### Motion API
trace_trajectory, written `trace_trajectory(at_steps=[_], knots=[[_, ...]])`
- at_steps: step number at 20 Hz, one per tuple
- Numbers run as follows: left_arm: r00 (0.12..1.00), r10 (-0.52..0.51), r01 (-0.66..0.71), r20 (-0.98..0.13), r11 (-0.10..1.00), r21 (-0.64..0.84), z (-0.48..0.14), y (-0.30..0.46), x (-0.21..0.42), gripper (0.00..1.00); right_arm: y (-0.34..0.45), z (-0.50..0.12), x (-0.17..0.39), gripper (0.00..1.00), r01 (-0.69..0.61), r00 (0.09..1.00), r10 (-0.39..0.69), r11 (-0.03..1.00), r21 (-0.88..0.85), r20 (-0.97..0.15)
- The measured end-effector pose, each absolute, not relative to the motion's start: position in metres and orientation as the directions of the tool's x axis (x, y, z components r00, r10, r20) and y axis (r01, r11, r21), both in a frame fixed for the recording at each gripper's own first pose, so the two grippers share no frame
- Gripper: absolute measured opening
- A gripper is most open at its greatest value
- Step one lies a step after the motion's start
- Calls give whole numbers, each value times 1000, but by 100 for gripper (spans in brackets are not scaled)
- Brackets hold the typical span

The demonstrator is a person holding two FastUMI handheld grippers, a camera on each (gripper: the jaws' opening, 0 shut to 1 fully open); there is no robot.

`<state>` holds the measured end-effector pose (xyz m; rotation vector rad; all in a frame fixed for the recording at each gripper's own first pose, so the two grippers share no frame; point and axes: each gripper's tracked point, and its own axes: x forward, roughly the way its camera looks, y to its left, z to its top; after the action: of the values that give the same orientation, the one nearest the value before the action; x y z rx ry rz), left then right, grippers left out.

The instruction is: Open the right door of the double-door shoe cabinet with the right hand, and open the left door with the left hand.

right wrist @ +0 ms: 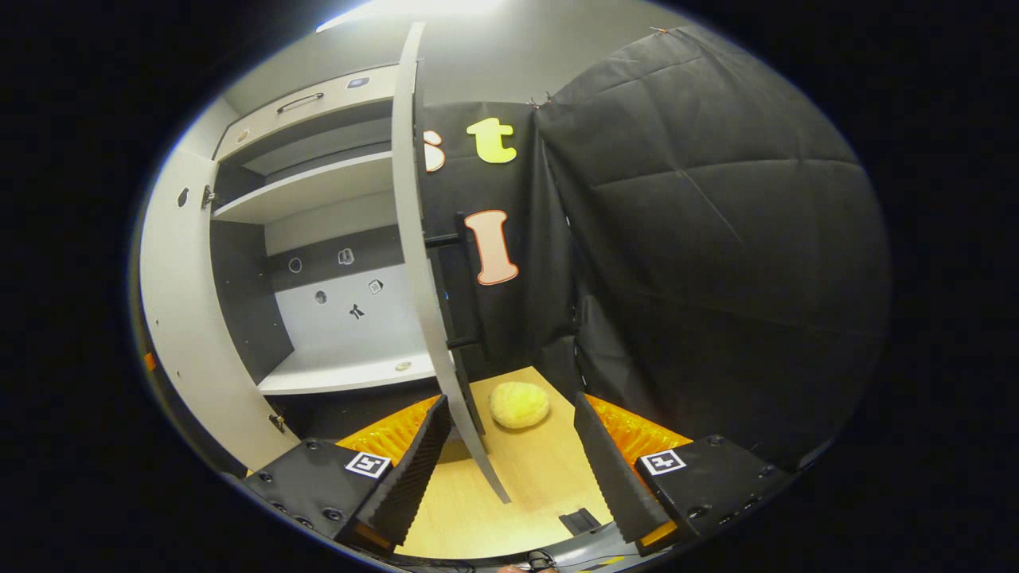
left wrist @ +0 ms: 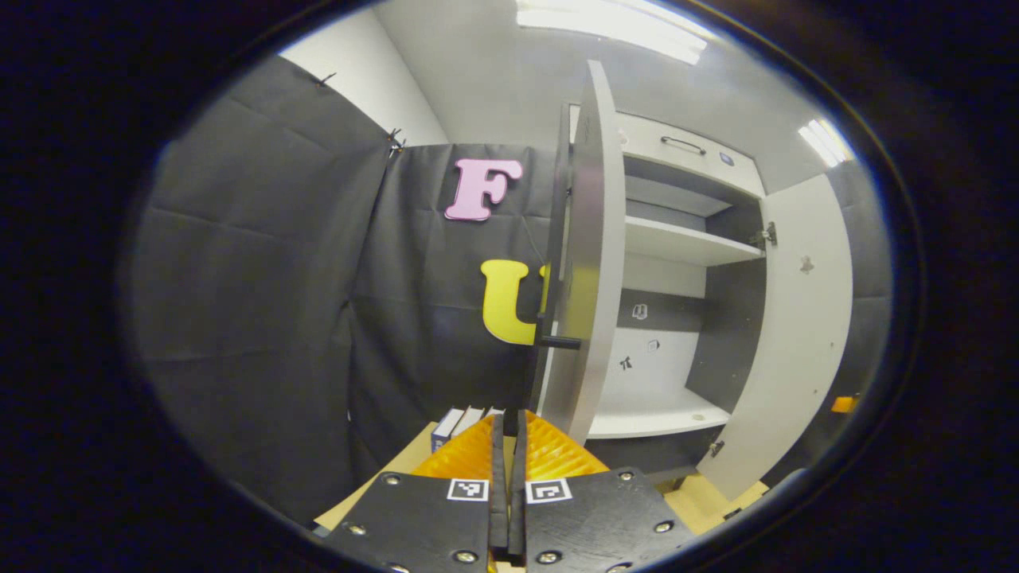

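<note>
- Both doors of the shoe cabinet (left wrist: 677,239) are swung out; shelves and interior are exposed in both views.
- Left gripper view: left door (left wrist: 589,263) sits edge-on just ahead of the left gripper (left wrist: 507,446), its bar handle (left wrist: 557,342) poking out to the side. Right door (left wrist: 784,334) stands wide open on the far side.
- Left gripper jaws are closed together with nothing between them, clear of the handle.
- Right gripper view: right door (right wrist: 418,270) is edge-on; its lower edge runs down between the fingers of the right gripper (right wrist: 509,454). Jaws are spread wide and I see no contact with the door.
- A yellow plush lump (right wrist: 519,404) lies on the wood floor (right wrist: 541,485) past the door.
- Judgement: opening looks done on both sides, so this is the release/retreat step.
- Next move: back both grippers straight off without nudging either door shut.
</note>
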<state>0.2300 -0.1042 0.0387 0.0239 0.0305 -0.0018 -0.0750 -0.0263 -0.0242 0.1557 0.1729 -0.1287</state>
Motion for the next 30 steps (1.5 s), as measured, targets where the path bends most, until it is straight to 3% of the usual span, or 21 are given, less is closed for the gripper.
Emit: trace_trajectory(at_steps=[1, 3, 5, 9, 14, 30], knots=[[1000, -4, 5, -27, 999, 38, 39, -106, 225, 2, -21, -19, -74, 98, 125, 980, -100, 982, 144, -172], [1000, -5, 6, -15, 998, 68, 41, -114, 215, 14, -11, -10, -73, 92, 99, 986, -77, 985, 142, -150], [999, -20, 22, -28, 996, 87, 33, -125, 203, 39, -1, -4, -75, 98, 86, 990, -69, 987, 136, -126], [999, -7, 11, -39, 995, 95, 14, -136, 187, 40, 12, -8, -82, 98, 90, 993, -83, 993, 75, -87], [996, -17, 20, -90, 999, 37, -18, -145, 177, 91, 31, -22, -91, 98, 61, 995, -57, 997, 42, -82], [995, -60, 62, -77, 998, 18, -51, -162, 152, 93, 48, -58, -101, 98, 44, 996, -38, 997, 66, -85]])
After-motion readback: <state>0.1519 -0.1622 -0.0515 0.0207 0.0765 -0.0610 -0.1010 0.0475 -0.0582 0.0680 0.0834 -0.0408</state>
